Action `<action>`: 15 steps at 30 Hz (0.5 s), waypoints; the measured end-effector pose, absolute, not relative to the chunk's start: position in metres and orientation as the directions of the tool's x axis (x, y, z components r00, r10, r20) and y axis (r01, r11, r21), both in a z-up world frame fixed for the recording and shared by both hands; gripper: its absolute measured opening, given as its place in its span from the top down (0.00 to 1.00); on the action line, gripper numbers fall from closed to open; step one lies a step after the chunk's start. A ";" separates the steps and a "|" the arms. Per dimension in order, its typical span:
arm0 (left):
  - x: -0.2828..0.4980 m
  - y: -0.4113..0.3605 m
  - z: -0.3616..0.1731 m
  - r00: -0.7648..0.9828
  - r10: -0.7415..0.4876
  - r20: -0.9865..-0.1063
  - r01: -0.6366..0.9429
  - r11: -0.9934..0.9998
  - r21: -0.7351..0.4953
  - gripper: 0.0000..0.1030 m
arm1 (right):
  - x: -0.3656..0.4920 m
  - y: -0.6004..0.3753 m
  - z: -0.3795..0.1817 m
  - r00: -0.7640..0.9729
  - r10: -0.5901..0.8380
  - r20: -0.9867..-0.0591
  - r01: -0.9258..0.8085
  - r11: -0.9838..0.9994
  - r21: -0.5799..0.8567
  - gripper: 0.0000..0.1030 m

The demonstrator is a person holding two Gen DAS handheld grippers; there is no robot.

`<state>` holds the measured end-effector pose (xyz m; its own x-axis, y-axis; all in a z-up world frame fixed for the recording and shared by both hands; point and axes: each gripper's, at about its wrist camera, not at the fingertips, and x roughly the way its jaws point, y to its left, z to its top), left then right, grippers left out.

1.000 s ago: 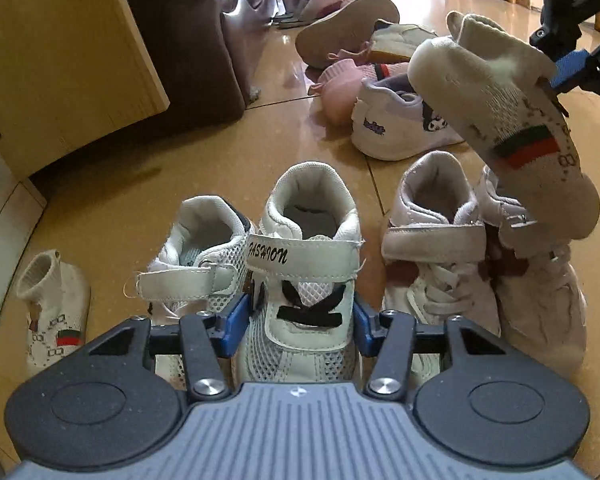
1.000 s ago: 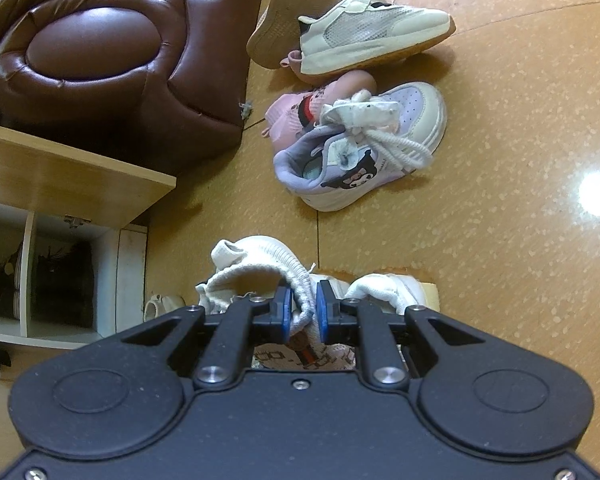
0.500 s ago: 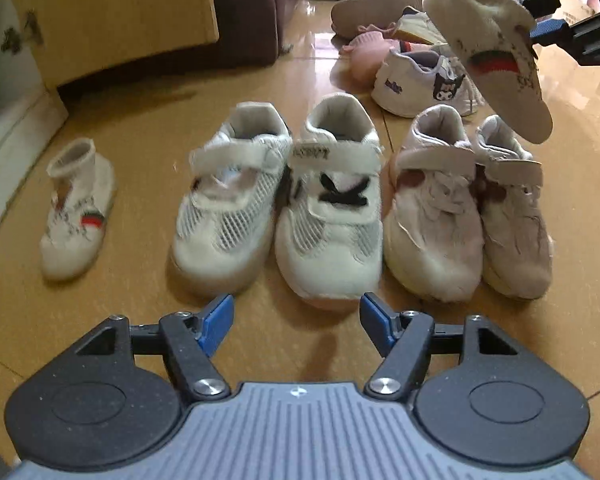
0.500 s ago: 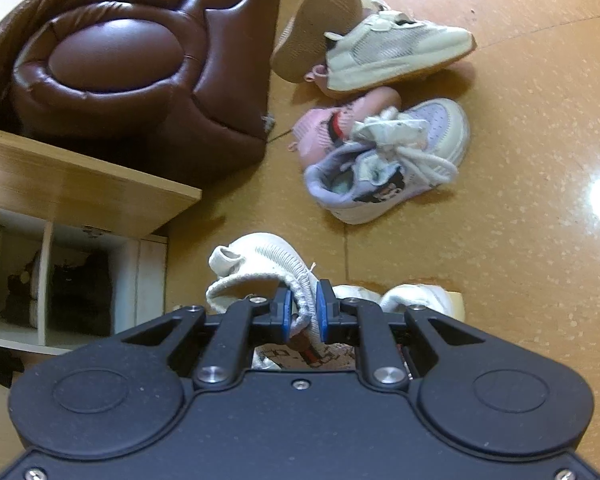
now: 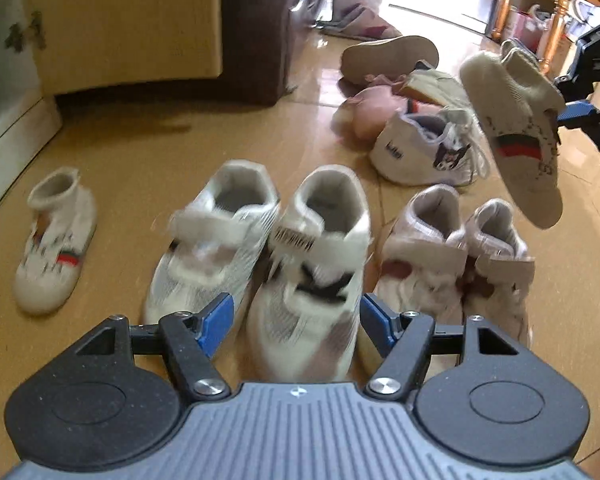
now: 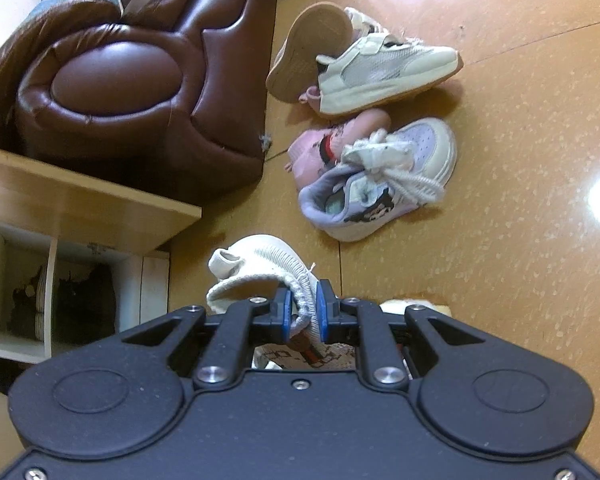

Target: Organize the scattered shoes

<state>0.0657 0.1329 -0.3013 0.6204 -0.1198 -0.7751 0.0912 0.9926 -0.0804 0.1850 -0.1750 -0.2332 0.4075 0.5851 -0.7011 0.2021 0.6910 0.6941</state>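
Left gripper jaws just widened — holding nothing, right gripper clamped on sock shoe collar

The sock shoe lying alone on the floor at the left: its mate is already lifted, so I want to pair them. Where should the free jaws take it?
Grip the sock shoe by its knit ankle collar, coming from above. The collar stands upright and open, thin enough to pinch, as the right gripper does with the lifted mate. The left gripper is open and free.
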 end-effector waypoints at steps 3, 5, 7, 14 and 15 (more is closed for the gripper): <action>0.081 0.124 -0.306 0.609 -0.093 -0.788 0.094 0.995 -0.045 0.33 | 0.186 -0.178 -0.234 0.413 0.585 -0.698 0.211 0.684 0.698 0.87; 0.087 0.120 -0.311 0.595 -0.080 -0.799 0.097 0.995 -0.028 0.33 | 0.187 -0.180 -0.234 0.415 0.585 -0.697 0.213 0.682 0.700 0.87; 0.094 0.113 -0.319 0.576 -0.057 -0.815 0.107 0.994 0.005 0.35 | 0.187 -0.183 -0.234 0.417 0.585 -0.696 0.215 0.681 0.700 0.87; 0.104 0.088 -0.314 0.544 0.039 -0.838 0.094 0.990 0.106 0.58 | 0.189 -0.196 -0.240 0.425 0.567 -0.706 0.244 0.679 0.692 0.87; 0.103 0.086 -0.308 0.552 0.022 -0.833 0.087 0.993 0.085 0.58 | 0.189 -0.197 -0.239 0.429 0.567 -0.703 0.247 0.675 0.695 0.87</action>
<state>0.1027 0.0855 -0.3076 0.5525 0.0224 -0.8332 0.0874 0.9926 0.0846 0.1892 -0.1971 -0.2393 0.4291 0.5666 -0.7034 0.2471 0.6754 0.6948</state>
